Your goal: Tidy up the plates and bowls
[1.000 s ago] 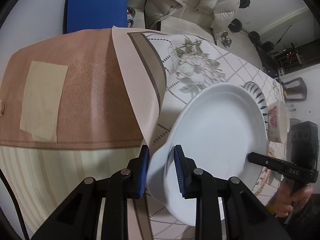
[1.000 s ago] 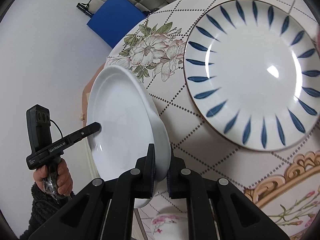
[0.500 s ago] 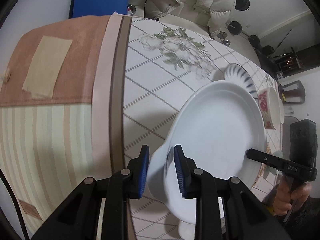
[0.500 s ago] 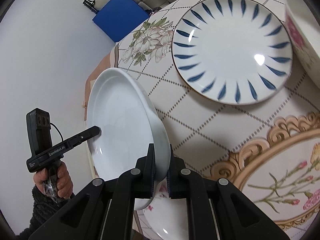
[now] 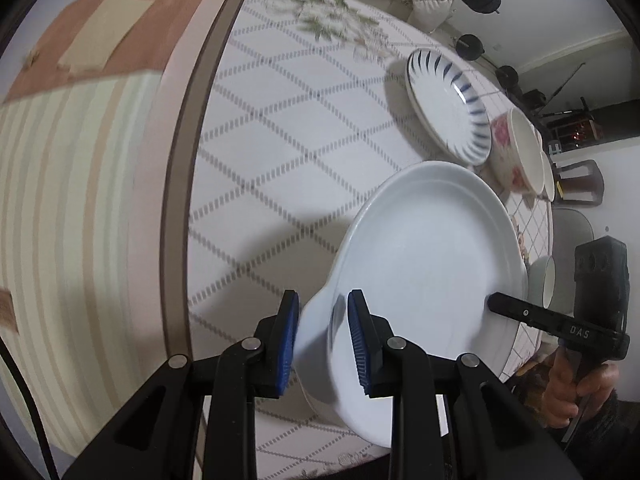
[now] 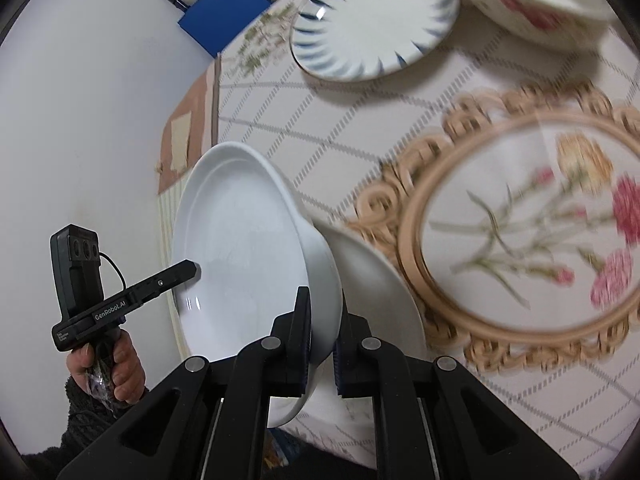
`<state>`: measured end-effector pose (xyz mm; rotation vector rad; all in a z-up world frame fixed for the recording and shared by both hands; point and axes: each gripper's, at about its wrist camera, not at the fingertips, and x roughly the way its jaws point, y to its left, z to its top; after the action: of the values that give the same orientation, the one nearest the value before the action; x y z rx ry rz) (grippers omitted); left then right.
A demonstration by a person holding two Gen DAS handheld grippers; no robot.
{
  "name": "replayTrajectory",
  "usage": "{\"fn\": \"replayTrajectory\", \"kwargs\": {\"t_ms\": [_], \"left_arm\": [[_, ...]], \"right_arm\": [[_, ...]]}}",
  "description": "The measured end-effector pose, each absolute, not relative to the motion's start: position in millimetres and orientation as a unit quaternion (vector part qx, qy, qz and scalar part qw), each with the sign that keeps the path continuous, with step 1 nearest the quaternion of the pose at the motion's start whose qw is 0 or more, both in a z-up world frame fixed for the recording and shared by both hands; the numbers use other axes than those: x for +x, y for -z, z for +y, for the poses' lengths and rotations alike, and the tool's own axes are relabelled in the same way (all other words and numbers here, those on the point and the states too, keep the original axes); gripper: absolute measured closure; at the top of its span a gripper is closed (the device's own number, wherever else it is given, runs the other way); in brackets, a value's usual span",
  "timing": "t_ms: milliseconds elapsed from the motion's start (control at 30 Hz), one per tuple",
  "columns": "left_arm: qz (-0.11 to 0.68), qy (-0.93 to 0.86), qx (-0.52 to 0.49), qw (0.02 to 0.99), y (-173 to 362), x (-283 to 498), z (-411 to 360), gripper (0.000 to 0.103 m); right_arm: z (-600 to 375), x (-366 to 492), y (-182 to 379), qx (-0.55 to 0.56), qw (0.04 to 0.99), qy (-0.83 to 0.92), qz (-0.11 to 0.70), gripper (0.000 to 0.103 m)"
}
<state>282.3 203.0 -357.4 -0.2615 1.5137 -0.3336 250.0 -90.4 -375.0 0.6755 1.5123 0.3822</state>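
White plate (image 5: pixel 432 248) (image 6: pixel 240 240): plain, glossy, deep w/ wide rim, lifted off table, tilted, gripped at opp. rim edges. Blue-dash plate (image 5: pixel 448 100) (image 6: pixel 372 20): white, blue strokes round rim, flat on cloth, beyond white plate. Floral bowl (image 5: pixel 516 152) (image 6: pixel 532 4): cream, pink roses outside, upright, just beside blue-dash plate. Another white dish (image 6: pixel 376 292): plain, close under white plate's rim, partly hidden

The deep plate (image 5: pixel 432 248) hangs tilted above the table (image 5: pixel 280 152), its rim held between the left gripper (image 5: pixel 323 336) at the near edge and the right gripper (image 6: pixel 322 334) opposite. Beyond it lies the patterned plate (image 5: pixel 448 108), with a bowl (image 5: pixel 516 152) just right of that.
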Motion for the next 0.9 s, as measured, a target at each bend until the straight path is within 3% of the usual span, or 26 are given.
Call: {"fn": "replayTrajectory", "kwargs": {"t_ms": [900], "left_arm": [[0.717,0.135,-0.085,0.679,398,227,185,0.081]], "right_arm": [[-86,226,412,0.261,0.654,-0.151,0.694,0.093]]}}
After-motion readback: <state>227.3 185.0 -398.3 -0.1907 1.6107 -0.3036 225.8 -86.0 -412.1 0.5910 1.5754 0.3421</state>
